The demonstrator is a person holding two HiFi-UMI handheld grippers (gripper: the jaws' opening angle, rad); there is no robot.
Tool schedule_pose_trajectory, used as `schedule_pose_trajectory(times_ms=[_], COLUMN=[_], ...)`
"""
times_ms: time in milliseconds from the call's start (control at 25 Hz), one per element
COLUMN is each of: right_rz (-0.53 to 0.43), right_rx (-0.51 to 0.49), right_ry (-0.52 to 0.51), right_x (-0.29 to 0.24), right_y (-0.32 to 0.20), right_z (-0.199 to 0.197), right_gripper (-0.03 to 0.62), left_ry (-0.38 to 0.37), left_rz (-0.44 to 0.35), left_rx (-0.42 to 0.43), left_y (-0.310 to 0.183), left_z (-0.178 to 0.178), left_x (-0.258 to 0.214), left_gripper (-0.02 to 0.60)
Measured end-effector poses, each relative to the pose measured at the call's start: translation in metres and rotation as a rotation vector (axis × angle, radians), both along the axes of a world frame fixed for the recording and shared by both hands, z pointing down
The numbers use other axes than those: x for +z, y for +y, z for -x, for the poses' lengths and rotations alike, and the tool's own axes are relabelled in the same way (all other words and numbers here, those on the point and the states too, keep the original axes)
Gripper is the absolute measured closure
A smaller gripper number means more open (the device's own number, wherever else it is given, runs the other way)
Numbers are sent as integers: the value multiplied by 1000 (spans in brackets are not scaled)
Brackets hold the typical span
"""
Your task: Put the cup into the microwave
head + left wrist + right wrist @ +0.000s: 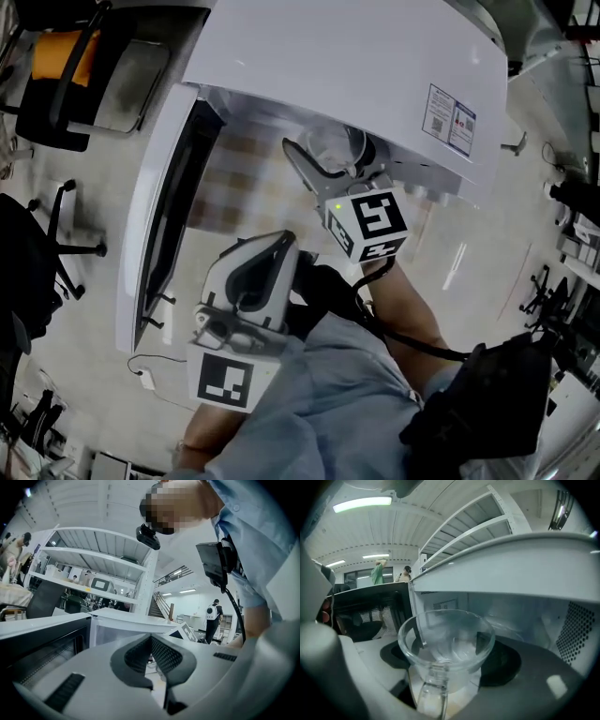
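Your right gripper [450, 667] grips the glass cup [447, 641] between its jaws, at 12 o'clock from its pads, at the open microwave's [511, 559] mouth. Your left gripper [151, 637] is clenched, empty.

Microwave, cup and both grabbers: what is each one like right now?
Microwave door: open.
Cup: upright, looks empty, held up at the oven's open front.
Right gripper: shut on the cup.
Left gripper: shut, nothing in it.
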State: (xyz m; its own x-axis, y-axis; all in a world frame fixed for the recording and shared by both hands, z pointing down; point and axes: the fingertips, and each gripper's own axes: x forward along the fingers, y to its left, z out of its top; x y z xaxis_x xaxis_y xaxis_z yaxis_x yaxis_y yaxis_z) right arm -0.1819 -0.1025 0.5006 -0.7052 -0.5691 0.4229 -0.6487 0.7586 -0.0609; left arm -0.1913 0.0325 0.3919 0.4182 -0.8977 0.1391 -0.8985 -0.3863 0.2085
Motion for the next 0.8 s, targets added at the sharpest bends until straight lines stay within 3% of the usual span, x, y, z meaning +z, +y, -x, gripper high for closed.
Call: schedule_pose_trajectory(times_ms=[800], right_rz=[-44], right_rx=[53], right_ry=[46], right_x=[40], right_y=[-70], right_z=[8], right_gripper=[203], left_ry=[17], left_rz=[92], left_rx=[3], left_y=[-33], left_z=[17], left_x=[30], left_gripper=[577])
